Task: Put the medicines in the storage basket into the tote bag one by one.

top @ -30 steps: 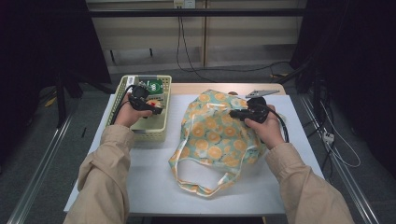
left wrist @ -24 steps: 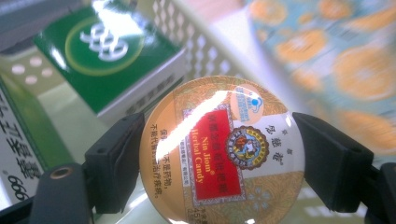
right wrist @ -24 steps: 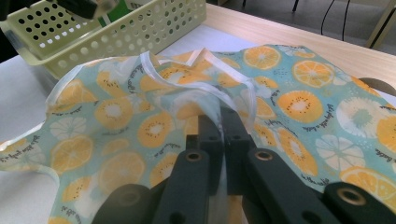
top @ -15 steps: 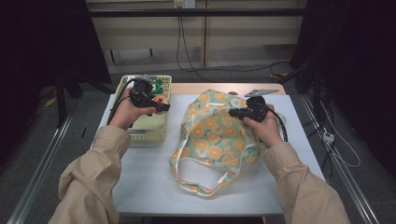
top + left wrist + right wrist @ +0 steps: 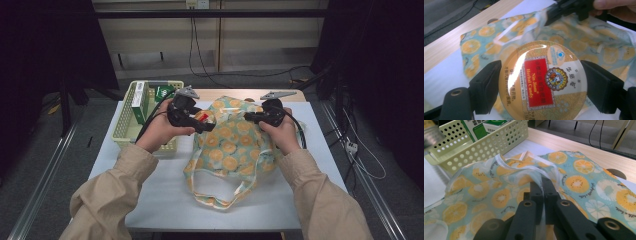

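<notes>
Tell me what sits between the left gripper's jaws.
A round candy tin with a red label sits clamped between the jaws of the left gripper, as the left gripper view shows. Behind it lies the orange-print bag.

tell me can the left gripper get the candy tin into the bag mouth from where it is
Probably yes. The left gripper holds the Nin Jiom herbal candy tin right over the orange-print bag, and the right gripper pinches the bag's rim up. How wide the mouth gapes is hard to tell.
</notes>
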`<state>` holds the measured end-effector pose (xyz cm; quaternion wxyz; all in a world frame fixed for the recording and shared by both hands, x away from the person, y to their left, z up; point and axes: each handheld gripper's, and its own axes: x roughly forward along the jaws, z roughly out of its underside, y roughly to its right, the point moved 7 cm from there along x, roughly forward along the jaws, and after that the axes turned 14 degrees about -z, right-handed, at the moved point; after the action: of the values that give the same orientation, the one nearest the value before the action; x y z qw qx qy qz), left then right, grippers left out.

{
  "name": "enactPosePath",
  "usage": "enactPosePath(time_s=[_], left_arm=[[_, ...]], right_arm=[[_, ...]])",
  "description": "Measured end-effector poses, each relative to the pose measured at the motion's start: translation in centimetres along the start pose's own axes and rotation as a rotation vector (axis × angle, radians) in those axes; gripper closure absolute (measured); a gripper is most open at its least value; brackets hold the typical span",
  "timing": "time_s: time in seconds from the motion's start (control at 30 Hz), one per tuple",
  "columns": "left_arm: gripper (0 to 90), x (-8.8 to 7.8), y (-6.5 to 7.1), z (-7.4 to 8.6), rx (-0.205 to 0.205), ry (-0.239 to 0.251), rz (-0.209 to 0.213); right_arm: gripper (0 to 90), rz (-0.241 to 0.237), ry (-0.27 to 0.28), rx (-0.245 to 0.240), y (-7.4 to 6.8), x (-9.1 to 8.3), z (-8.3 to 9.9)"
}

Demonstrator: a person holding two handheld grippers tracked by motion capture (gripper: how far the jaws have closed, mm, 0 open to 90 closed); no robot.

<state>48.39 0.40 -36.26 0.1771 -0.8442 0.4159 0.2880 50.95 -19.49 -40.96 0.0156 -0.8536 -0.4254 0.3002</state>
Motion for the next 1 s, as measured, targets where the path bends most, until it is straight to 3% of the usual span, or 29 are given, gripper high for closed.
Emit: enactPosePath(time_s=[0.3,0.73,1.0], left_arm=[[20.5,1.7,2.9,0.0,0.04,0.01,0.059],[20.5,2.1,3.1,0.8,0.053,0.015,0.044],[20.5,3.7,3.4,1.4,0.064,-0.002,0.019]], right_arm=[[89.9,-0.01,0.002,-0.005,-0.7,0.8,-0.8],[89.9,-0.057,0.02,-0.03,-3.2,1.9,-2.2],[89.9,-0.047,0.03,-0.021,-2.9,2.0,-2.3]])
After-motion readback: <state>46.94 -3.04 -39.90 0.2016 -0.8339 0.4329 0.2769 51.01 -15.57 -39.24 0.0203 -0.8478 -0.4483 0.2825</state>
